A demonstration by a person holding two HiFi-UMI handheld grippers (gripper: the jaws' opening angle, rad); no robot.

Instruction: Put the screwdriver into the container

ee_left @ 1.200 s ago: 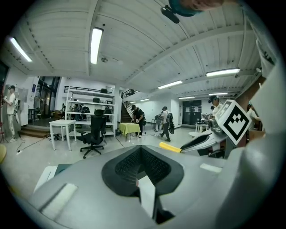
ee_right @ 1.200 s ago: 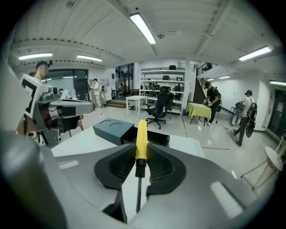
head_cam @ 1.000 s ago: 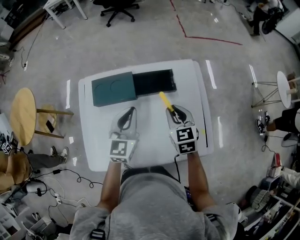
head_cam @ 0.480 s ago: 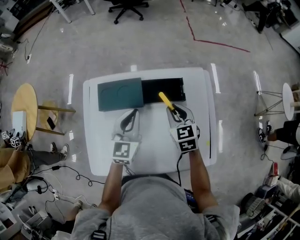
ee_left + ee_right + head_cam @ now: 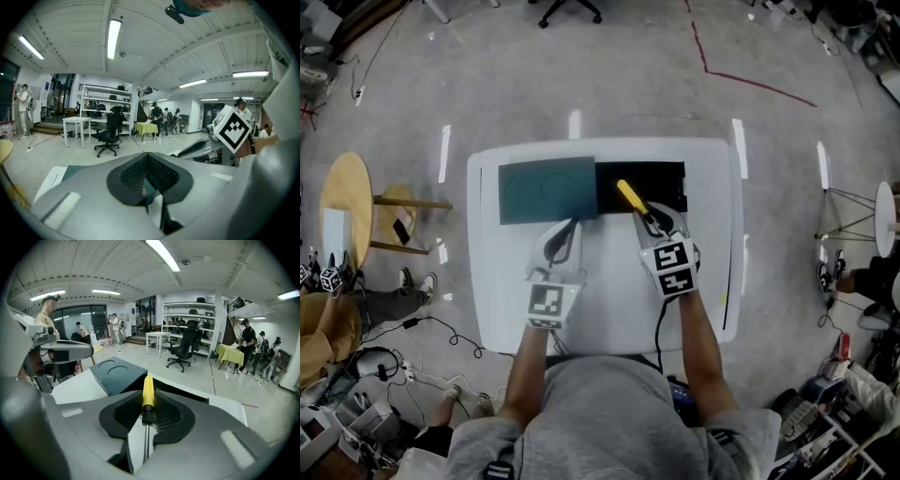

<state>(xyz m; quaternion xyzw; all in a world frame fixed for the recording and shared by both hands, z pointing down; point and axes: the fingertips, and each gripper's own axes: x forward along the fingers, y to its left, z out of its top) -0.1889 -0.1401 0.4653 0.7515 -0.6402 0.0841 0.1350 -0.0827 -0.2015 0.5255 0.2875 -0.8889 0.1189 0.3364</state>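
Observation:
A screwdriver with a yellow handle (image 5: 629,197) and a metal shaft (image 5: 146,441) is clamped in my right gripper (image 5: 655,223), which is shut on the black collar and shaft. The handle (image 5: 148,391) points forward and reaches over the front edge of the open black container (image 5: 661,183) at the back of the white table (image 5: 605,309). The container's dark teal lid (image 5: 547,189) lies beside it on the left. My left gripper (image 5: 562,236) hovers just in front of the lid, jaws shut with nothing in them.
A round wooden stool (image 5: 344,221) stands left of the table, with cables and shoes on the floor near it. An office chair (image 5: 183,348), white tables and several people are farther off in the room.
My right gripper has carried the screwdriver forward, so the yellow handle now lies over the black container instead of in front of it. The left gripper has kept its place by the lid.

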